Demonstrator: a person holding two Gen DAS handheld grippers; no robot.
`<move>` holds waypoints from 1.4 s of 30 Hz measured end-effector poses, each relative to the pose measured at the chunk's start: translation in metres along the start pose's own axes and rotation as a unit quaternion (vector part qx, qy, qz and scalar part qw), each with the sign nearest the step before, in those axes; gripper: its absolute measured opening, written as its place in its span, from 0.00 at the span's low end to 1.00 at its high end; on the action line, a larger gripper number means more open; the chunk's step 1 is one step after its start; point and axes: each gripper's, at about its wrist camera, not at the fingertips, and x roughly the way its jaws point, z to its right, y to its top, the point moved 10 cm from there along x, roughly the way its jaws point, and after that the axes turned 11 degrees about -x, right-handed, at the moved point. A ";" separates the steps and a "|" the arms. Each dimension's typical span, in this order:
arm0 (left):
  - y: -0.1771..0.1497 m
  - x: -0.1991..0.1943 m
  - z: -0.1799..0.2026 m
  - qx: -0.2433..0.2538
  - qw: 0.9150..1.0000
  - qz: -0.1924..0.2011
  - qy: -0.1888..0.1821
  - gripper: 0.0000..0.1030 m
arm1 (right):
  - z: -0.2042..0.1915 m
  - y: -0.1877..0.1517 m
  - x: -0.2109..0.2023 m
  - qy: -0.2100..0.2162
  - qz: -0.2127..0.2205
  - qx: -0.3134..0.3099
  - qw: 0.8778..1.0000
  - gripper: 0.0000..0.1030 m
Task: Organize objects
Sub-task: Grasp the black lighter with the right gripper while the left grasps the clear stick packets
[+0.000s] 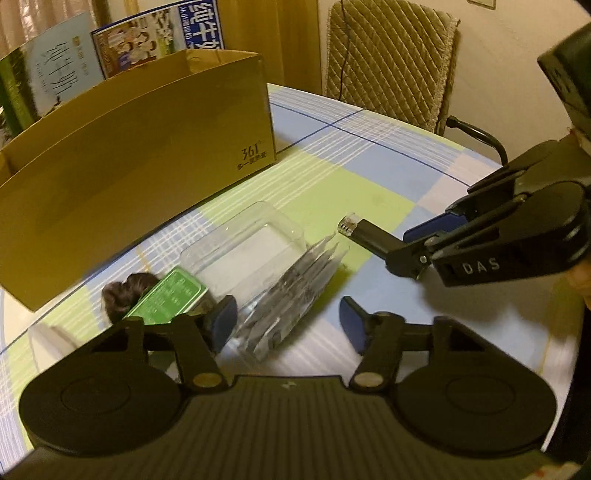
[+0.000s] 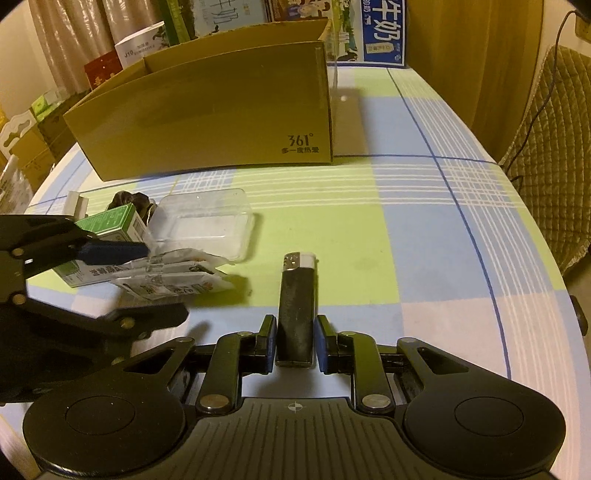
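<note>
My right gripper [image 2: 294, 338] is shut on a black lighter [image 2: 296, 310] and holds it above the checked tablecloth; the lighter also shows in the left wrist view [image 1: 364, 234]. My left gripper [image 1: 288, 323] is open, its jaws around a stack of clear-wrapped packets [image 1: 295, 291], also seen in the right wrist view [image 2: 173, 275]. A clear plastic tray [image 2: 210, 221] lies just beyond the packets. A green carton [image 1: 166, 299] and a dark hair tie [image 1: 118, 291] lie to the left. A brown cardboard box [image 2: 221, 118] stands open at the back.
Milk cartons and printed boxes [image 2: 380, 33] stand behind the cardboard box. A padded chair [image 1: 391, 62] stands at the table's far right edge. A small white block [image 2: 79, 201] lies near the table's left edge.
</note>
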 end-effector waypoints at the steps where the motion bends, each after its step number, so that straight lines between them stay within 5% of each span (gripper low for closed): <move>1: 0.000 0.003 0.001 0.001 1.000 -0.005 -0.002 0.43 | 0.000 0.000 0.000 0.001 0.001 0.001 1.000 0.18; 8: -0.014 -0.009 0.001 -0.047 0.998 -0.031 0.007 0.27 | -0.004 -0.002 -0.001 0.001 0.002 -0.014 1.000 0.18; 14: -0.028 -0.024 -0.001 -0.105 0.994 -0.029 0.024 0.27 | -0.005 -0.002 0.001 -0.001 0.006 -0.018 1.000 0.18; 24: -0.020 -0.011 0.005 -0.054 0.998 -0.036 0.020 0.28 | -0.003 0.000 0.002 -0.010 0.015 -0.022 1.000 0.19; 31: -0.026 -0.018 -0.015 -0.145 0.988 -0.036 0.044 0.24 | -0.007 0.005 0.009 -0.033 0.030 -0.050 0.998 0.20; 42: -0.026 -0.020 -0.020 -0.174 0.983 -0.035 0.043 0.23 | -0.009 0.005 0.008 -0.036 0.031 -0.047 0.998 0.18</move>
